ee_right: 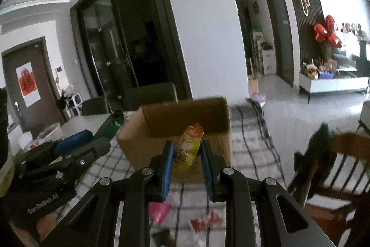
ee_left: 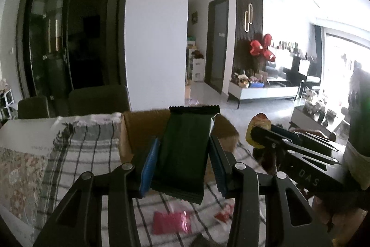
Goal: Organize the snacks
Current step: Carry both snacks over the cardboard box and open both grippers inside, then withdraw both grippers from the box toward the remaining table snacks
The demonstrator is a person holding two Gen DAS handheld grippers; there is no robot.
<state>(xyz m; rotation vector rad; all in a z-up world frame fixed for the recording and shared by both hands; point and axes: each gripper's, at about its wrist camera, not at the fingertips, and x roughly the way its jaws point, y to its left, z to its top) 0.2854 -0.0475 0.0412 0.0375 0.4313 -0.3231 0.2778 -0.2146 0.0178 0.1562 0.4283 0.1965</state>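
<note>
Two grips full | left gripper [ee_left: 182, 154] clamped on dark green packet [ee_left: 185, 149]; right gripper [ee_right: 187, 166] pinching yellow snack bag [ee_right: 188, 149] | cardboard box [ee_right: 185, 115] just ahead; I'd clear its near rim, then let go over the opening

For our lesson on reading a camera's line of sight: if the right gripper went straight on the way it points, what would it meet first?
Most likely the cardboard box, open-topped and right ahead of the right gripper, which holds a yellow snack packet. Depth is hard to judge.
</note>
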